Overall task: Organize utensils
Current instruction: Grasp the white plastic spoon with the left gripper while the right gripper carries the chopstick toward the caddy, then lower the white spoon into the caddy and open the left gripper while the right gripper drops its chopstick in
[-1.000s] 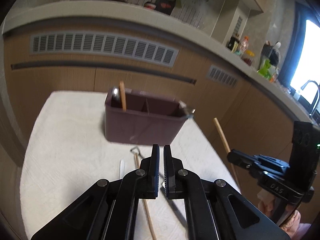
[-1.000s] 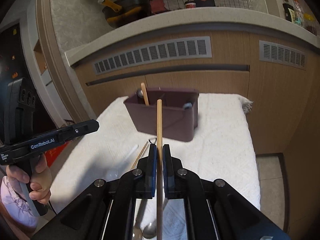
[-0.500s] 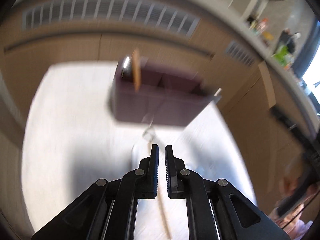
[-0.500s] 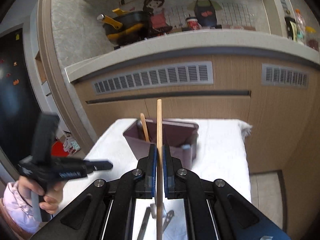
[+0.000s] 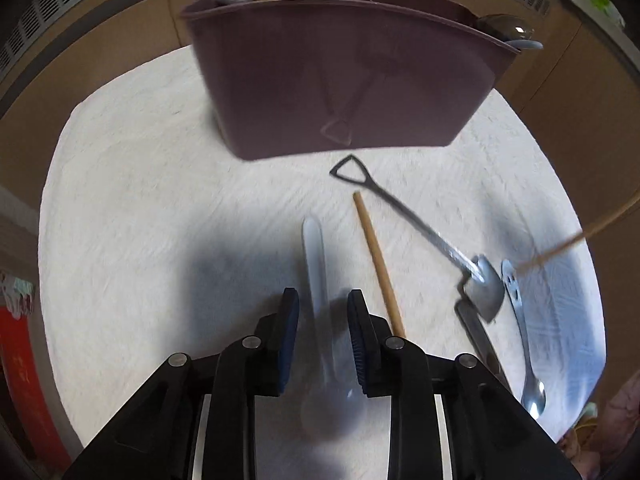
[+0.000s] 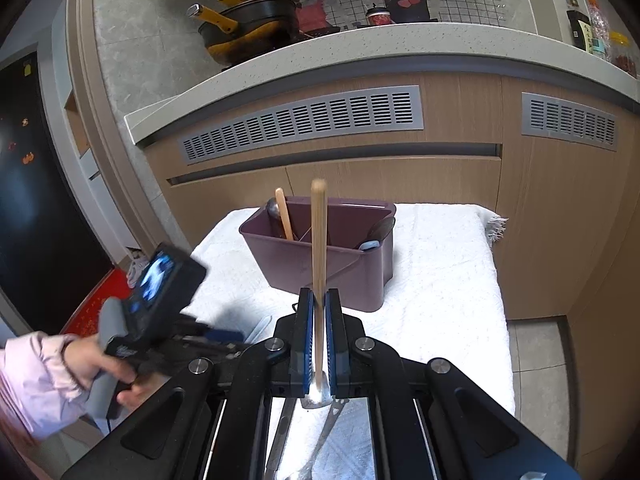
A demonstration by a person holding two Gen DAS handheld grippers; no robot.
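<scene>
Left wrist: left claw (image 5: 323, 334) agape astride one clear spoon (image 5: 316, 280); right claw (image 6: 319, 336) clamps one chopstick (image 6: 319, 240).

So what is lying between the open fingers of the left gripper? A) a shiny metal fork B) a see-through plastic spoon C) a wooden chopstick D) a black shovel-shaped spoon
B: the left gripper is open and the clear plastic spoon lies on the white towel between its fingers, while the wooden chopstick on the towel lies just outside them to the right.
</scene>
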